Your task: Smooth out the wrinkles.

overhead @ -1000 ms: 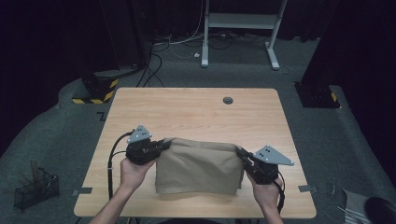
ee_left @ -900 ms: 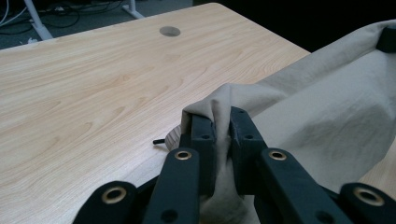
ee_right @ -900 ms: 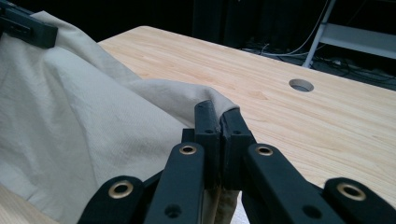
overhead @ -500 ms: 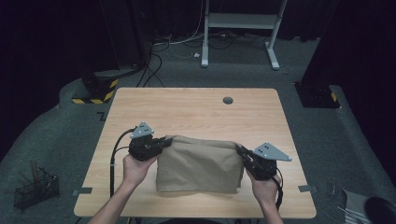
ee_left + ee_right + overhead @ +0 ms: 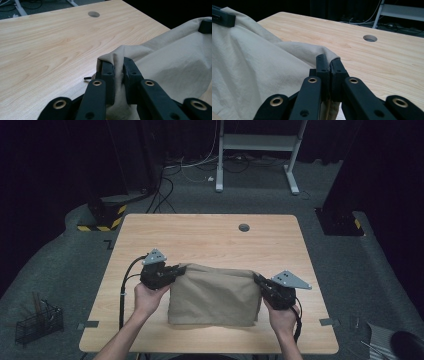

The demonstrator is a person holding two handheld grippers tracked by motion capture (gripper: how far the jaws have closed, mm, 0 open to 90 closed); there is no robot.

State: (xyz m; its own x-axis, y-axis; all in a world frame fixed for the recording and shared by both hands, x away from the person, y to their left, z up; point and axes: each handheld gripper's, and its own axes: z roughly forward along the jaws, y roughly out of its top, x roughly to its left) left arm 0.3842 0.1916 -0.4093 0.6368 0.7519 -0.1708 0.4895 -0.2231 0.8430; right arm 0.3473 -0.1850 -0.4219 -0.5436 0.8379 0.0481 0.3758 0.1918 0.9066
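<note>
A folded tan cloth lies on the near half of the wooden table. My left gripper is shut on the cloth's far left corner; in the left gripper view the fabric bunches between the two black jaws of that gripper. My right gripper is shut on the far right corner, and the right gripper view shows the cloth pinched tight at this gripper's tips. The far edge of the cloth is held a little above the table between the two grippers.
A round cable hole sits near the table's far edge. Bare wood lies beyond the cloth. A white desk frame and cables stand on the floor behind. A wire basket is on the floor at left.
</note>
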